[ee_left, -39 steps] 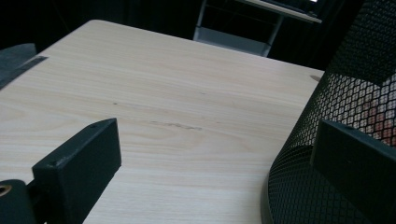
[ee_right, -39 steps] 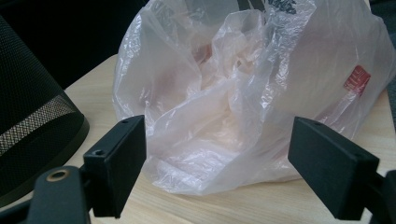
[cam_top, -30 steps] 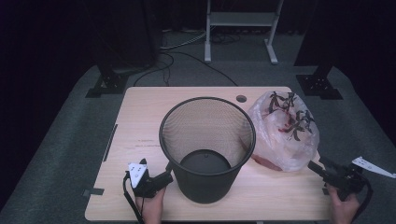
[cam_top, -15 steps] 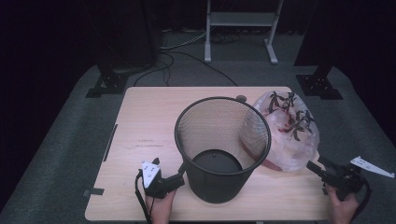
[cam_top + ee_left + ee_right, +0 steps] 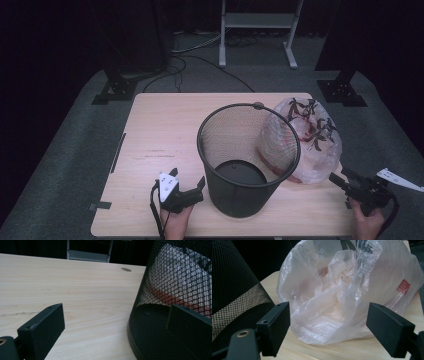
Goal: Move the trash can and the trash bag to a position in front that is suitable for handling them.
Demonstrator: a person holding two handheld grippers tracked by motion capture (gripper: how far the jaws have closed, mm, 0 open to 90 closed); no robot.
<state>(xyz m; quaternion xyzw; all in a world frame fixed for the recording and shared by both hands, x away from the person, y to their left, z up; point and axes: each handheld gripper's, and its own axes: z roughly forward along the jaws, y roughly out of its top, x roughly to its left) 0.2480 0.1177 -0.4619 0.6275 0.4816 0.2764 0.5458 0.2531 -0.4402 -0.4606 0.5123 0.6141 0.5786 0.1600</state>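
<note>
Table (image 5: 150,130): light wood, seen from above; bare on its left half, w/ a small dark round spot (image 5: 126,269) near the far edge.
Left claw (image 5: 187,186): near front edge of table, left of the bin, held by a hand (image 5: 176,225) coming in from the bottom. Jaws spread wide, nothing between them. Pointing toward the bin's lower wall; in the left gripper view (image 5: 115,330) one jaw sits over bare wood, the other just in front of the mesh near the bin's base. Touching or not: can't tell.
Bin (image 5: 248,160): black wire-mesh wastebasket, upright, approx. mid-table, a bit right of centre. Round rim up, solid dark bottom visible inside. Looks empty. In the left gripper view (image 5: 175,290) the bag's white and red show through the mesh.
Bag (image 5: 310,140): thin clear plastic, crumpled, w/ dark leaf-like print on top and pinkish-red content inside. Sits on the table just right of the bin, pressed against or right beside its wall. In the right gripper view (image 5: 352,292) it has a small red label on its right side.
Right claw (image 5: 345,181): at the front right corner of the table, held by a hand (image 5: 367,225). Jaws spread wide, empty. Aimed at the bag's lower part, near it but apart; in the right gripper view (image 5: 328,325) the bag lies beyond the two jaws, bin wall at left.
</note>
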